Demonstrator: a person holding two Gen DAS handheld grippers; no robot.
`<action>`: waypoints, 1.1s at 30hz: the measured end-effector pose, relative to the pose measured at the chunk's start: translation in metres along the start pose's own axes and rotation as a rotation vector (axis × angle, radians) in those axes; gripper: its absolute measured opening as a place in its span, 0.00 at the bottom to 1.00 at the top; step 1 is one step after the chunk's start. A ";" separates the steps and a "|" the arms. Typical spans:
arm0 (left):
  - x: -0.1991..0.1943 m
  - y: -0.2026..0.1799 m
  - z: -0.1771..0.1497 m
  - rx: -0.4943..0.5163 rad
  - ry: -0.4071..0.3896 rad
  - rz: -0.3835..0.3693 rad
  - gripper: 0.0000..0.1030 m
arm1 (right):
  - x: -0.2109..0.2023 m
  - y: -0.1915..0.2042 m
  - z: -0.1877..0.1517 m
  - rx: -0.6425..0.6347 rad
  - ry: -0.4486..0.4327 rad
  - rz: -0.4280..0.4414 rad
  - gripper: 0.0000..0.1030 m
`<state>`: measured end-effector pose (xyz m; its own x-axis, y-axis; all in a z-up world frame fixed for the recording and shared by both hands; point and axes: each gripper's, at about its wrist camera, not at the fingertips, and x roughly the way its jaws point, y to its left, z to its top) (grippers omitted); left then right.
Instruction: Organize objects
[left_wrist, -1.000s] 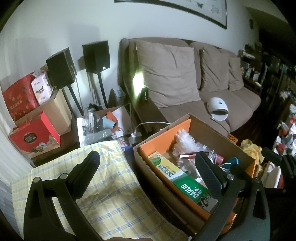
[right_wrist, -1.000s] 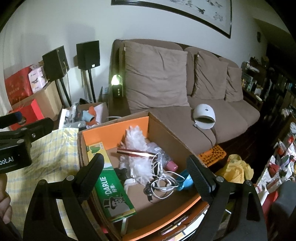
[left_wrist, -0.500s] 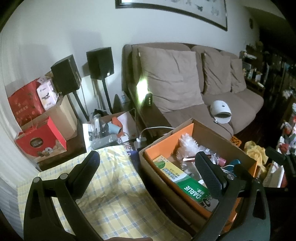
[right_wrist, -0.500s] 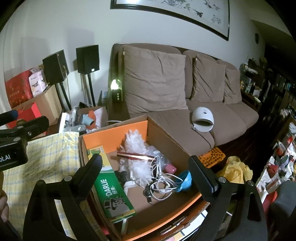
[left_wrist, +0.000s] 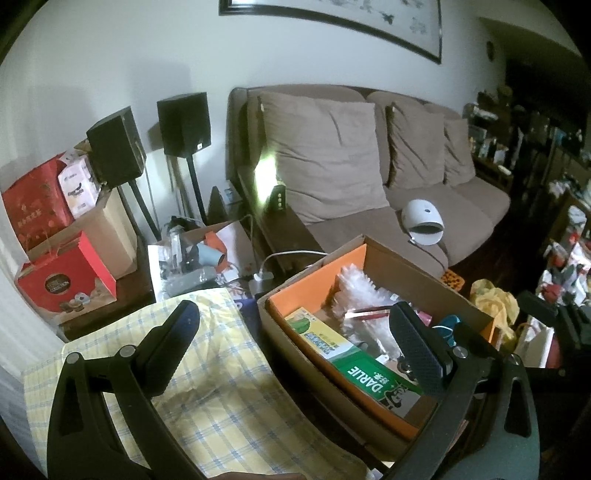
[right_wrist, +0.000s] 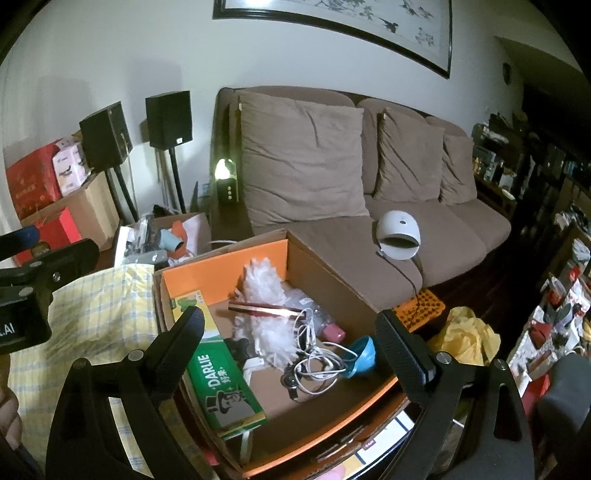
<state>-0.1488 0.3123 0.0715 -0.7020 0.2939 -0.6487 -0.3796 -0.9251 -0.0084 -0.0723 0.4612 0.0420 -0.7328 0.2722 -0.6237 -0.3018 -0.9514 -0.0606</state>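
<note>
An open cardboard box (right_wrist: 332, 288) with an orange inner lining holds a green Darlie toothpaste carton (right_wrist: 225, 387), a white fluffy duster (right_wrist: 266, 295), a thin reddish stick (right_wrist: 266, 308), tangled white cables (right_wrist: 317, 365), a blue cup-like piece (right_wrist: 364, 352) and a small pink item (right_wrist: 334, 334). My right gripper (right_wrist: 291, 350) hangs open above the box, holding nothing. In the left wrist view the same box (left_wrist: 413, 280) and carton (left_wrist: 365, 369) lie to the right; my left gripper (left_wrist: 295, 343) is open over the edge between box and yellow checked cloth (left_wrist: 207, 387).
A brown sofa (right_wrist: 369, 177) with cushions and a white domed lamp (right_wrist: 400, 236) stands behind the box. Two black speakers (left_wrist: 184, 123) on stands, red gift boxes (left_wrist: 62, 277) and a cluttered small box (left_wrist: 199, 251) sit at left. A yellow bag (right_wrist: 469, 336) and shelves crowd the right.
Both grippers have drawn back and up a little from the box, so it looks slightly smaller and lower. Both stay open and empty.
</note>
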 end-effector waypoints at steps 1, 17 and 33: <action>0.000 0.000 0.000 -0.001 0.001 -0.002 1.00 | 0.000 0.000 0.000 -0.001 0.001 -0.001 0.92; 0.004 0.003 -0.002 -0.015 0.013 -0.009 1.00 | 0.002 -0.001 -0.003 -0.002 0.007 -0.013 0.93; 0.004 -0.001 -0.004 -0.006 0.019 -0.009 1.00 | 0.003 0.001 -0.004 -0.003 0.015 -0.012 0.93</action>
<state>-0.1488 0.3139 0.0657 -0.6867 0.2979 -0.6631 -0.3824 -0.9238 -0.0190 -0.0722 0.4607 0.0372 -0.7201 0.2814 -0.6343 -0.3084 -0.9486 -0.0708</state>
